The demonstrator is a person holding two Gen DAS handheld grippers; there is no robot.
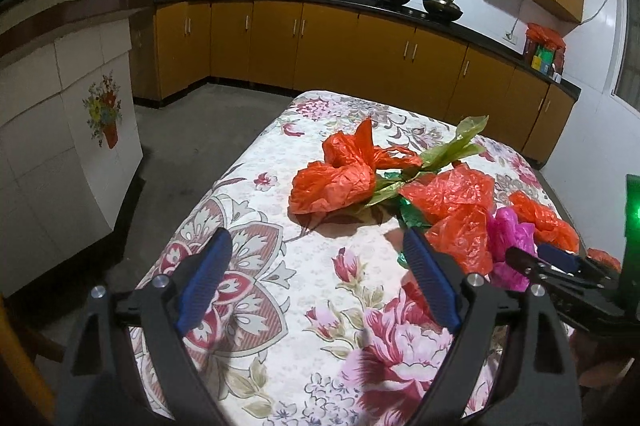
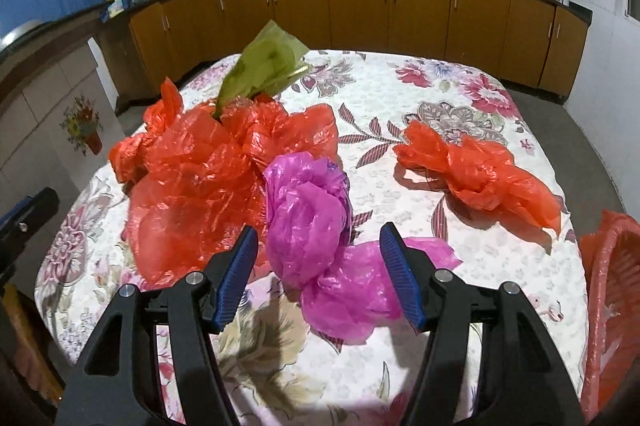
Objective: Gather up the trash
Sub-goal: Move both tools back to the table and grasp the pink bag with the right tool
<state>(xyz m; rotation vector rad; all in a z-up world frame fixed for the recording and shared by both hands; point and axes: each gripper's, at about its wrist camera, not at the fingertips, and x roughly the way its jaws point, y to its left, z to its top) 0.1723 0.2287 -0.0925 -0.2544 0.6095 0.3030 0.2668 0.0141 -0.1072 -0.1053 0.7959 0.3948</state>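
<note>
Several crumpled plastic bags are seen from the left wrist on a floral-cloth table (image 1: 256, 226): a crumpled orange-red bag (image 1: 336, 177) well ahead, more to its right. The left gripper (image 1: 320, 254) is spread wide over bare cloth, nothing between its jaws. Open room lies to its left, up to the table edge.

From the right wrist, a crumpled magenta plastic bag (image 2: 316, 226) sits between the parted jaws of the right gripper (image 2: 318, 246), not yet pinched. It is judged light, soft and slippery; its bunched middle is best taken. A red plastic basket (image 2: 612, 286) stands at the right edge.
</note>
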